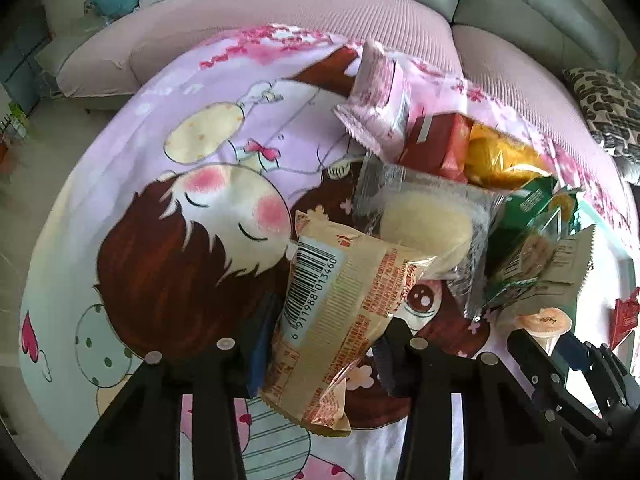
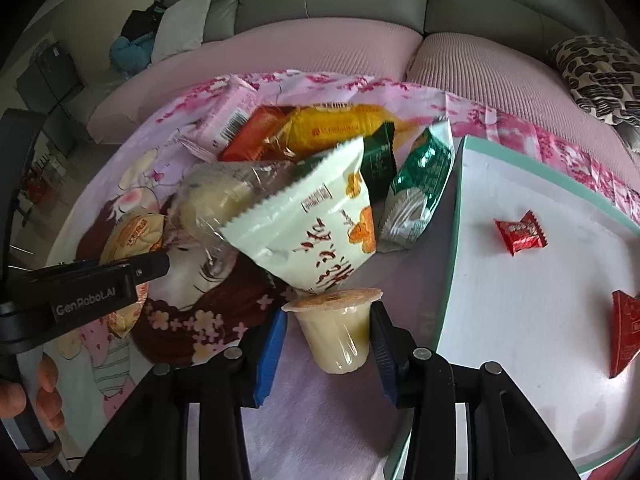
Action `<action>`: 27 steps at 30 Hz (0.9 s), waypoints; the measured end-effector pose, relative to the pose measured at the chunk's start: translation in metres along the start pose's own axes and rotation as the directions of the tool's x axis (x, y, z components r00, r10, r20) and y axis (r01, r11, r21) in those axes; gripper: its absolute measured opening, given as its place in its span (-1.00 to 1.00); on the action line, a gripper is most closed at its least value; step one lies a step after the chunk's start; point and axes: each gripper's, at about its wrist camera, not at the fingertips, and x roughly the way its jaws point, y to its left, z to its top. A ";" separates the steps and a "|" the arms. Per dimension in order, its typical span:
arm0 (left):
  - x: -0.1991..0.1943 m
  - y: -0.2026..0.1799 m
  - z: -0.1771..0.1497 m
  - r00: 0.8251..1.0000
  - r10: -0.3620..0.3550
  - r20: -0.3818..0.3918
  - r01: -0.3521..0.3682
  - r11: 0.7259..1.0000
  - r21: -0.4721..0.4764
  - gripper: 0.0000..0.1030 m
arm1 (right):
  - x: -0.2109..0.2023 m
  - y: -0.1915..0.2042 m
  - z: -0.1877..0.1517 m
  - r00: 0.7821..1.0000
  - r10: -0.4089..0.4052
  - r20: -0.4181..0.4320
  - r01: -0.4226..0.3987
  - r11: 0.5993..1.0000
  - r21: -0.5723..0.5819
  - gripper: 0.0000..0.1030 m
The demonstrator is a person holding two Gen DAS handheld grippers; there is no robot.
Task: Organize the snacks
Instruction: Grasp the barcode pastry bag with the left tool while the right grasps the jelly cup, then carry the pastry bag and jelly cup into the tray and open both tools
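Note:
My left gripper (image 1: pixel 320 352) is shut on a tan snack packet with a barcode (image 1: pixel 332 312), held over the cartoon-print cloth (image 1: pixel 160 200). It also shows in the right wrist view (image 2: pixel 132 232). My right gripper (image 2: pixel 328 344) has its jaws around a jelly cup (image 2: pixel 336 328) with an orange lid, the pads close to its sides. A heap of snacks lies behind: a clear-wrapped bun (image 1: pixel 424 220), a white packet (image 2: pixel 316 224), green packets (image 2: pixel 420 184), a yellow packet (image 2: pixel 340 128), a red box (image 1: pixel 432 140) and a pink packet (image 1: pixel 380 96).
A white tray with a teal rim (image 2: pixel 452 240) lies at the right and holds two red sweets (image 2: pixel 520 232) (image 2: pixel 624 328). A pink-covered sofa (image 1: pixel 300 12) runs behind the cloth. A patterned cushion (image 2: pixel 600 76) is at the far right.

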 end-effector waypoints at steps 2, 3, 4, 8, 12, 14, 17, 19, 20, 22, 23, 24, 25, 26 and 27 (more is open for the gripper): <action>-0.008 0.001 0.001 1.000 0.000 0.020 0.001 1.000 -0.004 -0.13 | -0.006 0.001 0.001 1.000 0.013 0.013 -0.013 1.000 0.002 -0.14; -0.009 0.003 0.001 1.000 -0.001 0.032 0.001 1.000 -0.006 -0.13 | -0.009 0.001 0.002 1.000 0.016 0.020 -0.016 1.000 0.005 -0.14; -0.013 0.004 0.001 0.999 -0.001 0.045 0.002 1.000 -0.008 -0.13 | -0.013 0.001 0.002 0.999 0.018 0.027 -0.018 1.000 0.005 -0.14; -0.033 0.004 0.005 0.995 0.000 0.102 0.002 1.000 -0.015 -0.13 | -0.030 0.001 0.005 0.997 0.029 0.072 -0.029 1.000 0.001 -0.23; -0.051 0.001 0.008 0.988 -0.004 0.155 0.006 1.000 -0.013 -0.13 | -0.043 0.001 0.007 0.994 0.042 0.102 -0.043 0.999 0.007 -0.25; -0.055 0.000 0.010 0.986 -0.005 0.166 0.008 1.000 -0.013 -0.13 | -0.045 0.001 0.008 0.994 0.041 0.105 -0.041 0.999 0.000 -0.25; -0.064 0.000 0.009 0.982 -0.009 0.187 0.011 1.000 -0.013 -0.13 | -0.045 -0.002 0.007 0.994 0.049 0.099 -0.051 0.999 0.017 -0.25; -0.068 0.000 0.008 0.980 -0.010 0.199 0.013 1.000 -0.013 -0.13 | -0.047 -0.003 0.008 0.993 0.052 0.104 -0.054 0.998 0.021 -0.25; -0.069 0.000 0.008 0.979 -0.011 0.202 0.014 1.000 -0.013 -0.13 | -0.048 -0.004 0.008 0.993 0.050 0.108 -0.052 0.998 0.021 -0.25; -0.072 0.000 0.008 0.978 -0.013 0.208 0.016 1.000 -0.012 -0.13 | -0.050 -0.004 0.008 0.992 0.050 0.113 -0.053 0.998 0.020 -0.25; -0.073 0.000 0.008 0.977 -0.014 0.211 0.017 1.000 -0.012 -0.13 | -0.052 -0.005 0.008 0.992 0.051 0.115 -0.054 0.998 0.021 -0.25; -0.075 -0.001 0.008 0.976 -0.015 0.216 0.018 1.000 -0.012 -0.13 | -0.053 -0.005 0.007 0.992 0.051 0.117 -0.054 0.998 0.022 -0.25; -0.077 -0.002 0.008 0.975 -0.016 0.222 0.019 1.000 -0.011 -0.13 | -0.055 -0.005 0.007 0.992 0.052 0.119 -0.055 0.998 0.022 -0.25; -0.079 -0.003 0.008 0.973 -0.017 0.228 0.020 1.000 -0.008 -0.13 | -0.057 -0.006 0.007 0.991 0.053 0.125 -0.057 0.998 0.024 -0.25; -0.081 -0.004 0.008 0.972 -0.020 0.233 0.021 1.000 -0.005 -0.13 | -0.060 -0.006 0.007 0.990 0.055 0.130 -0.059 0.998 0.025 -0.25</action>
